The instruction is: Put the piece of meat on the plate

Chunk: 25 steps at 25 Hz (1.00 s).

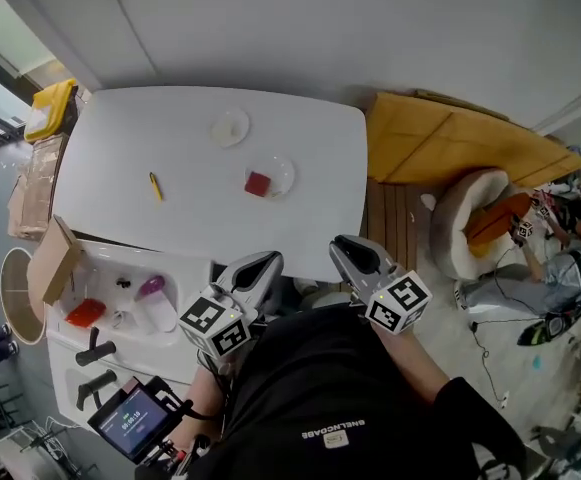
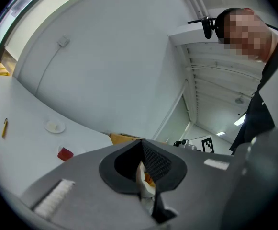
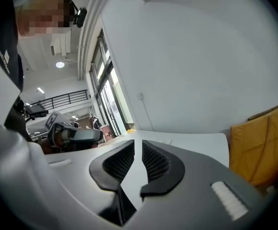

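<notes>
The red piece of meat (image 1: pixel 258 183) lies on a clear shallow plate (image 1: pixel 283 171) near the middle of the white table (image 1: pixel 190 218). In the left gripper view the meat (image 2: pixel 65 153) shows far off to the left. Both grippers hang near my body at the table's near edge, well short of the plate. My left gripper (image 1: pixel 262 266) (image 2: pixel 141 145) is shut with its pads meeting at the tips and nothing held. My right gripper (image 1: pixel 348 252) (image 3: pixel 138 147) is shut too, only a thin slit between its pads, and it holds nothing.
A small white dish (image 1: pixel 229 127) sits farther back and a yellow pencil (image 1: pixel 155 186) lies to the left. A sink counter (image 1: pixel 120 313) with small items is at left. Yellow boards (image 1: pixel 440 143) and a round white seat (image 1: pixel 470 218) stand to the right.
</notes>
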Each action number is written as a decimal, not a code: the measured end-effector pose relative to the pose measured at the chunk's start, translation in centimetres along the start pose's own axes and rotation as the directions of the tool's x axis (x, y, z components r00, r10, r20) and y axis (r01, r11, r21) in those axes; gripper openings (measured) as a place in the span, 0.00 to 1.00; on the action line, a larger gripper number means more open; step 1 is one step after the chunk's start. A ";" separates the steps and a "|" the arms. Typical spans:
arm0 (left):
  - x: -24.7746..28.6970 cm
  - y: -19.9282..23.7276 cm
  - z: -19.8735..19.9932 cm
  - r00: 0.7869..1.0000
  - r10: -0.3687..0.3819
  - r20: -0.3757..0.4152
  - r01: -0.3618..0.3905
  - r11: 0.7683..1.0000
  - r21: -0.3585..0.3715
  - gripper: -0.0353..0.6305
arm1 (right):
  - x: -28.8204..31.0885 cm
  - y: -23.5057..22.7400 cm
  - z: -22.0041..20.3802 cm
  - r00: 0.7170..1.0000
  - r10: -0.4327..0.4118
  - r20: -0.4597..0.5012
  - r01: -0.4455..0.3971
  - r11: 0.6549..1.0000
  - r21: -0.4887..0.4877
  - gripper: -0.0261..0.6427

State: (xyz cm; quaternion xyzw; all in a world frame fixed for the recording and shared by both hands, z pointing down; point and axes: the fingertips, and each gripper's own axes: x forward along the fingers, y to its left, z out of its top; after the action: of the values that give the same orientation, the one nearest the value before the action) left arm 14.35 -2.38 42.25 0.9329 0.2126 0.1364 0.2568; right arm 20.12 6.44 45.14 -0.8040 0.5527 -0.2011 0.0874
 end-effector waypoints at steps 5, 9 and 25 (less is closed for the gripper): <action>0.7 -0.6 -0.5 0.999 -0.027 -0.017 0.027 1.000 0.000 0.08 | -1.6 0.1 -0.3 0.999 -0.030 0.015 0.029 0.999 0.018 0.12; 0.9 -0.8 -0.5 0.999 -0.028 -0.021 0.028 1.000 -0.005 0.08 | -2.1 0.1 -0.2 0.999 -0.040 0.017 0.040 0.999 0.021 0.12; 0.4 -1.0 -0.6 1.000 -0.003 0.004 0.003 1.000 -0.010 0.08 | -1.3 0.4 -0.7 1.000 0.022 -0.010 -0.022 0.999 0.026 0.11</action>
State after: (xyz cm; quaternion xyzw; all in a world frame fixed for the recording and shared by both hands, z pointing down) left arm 14.16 -1.17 42.26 0.9316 0.2128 0.1351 0.2619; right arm 19.10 7.54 45.35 -0.7956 0.5592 -0.2116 0.0971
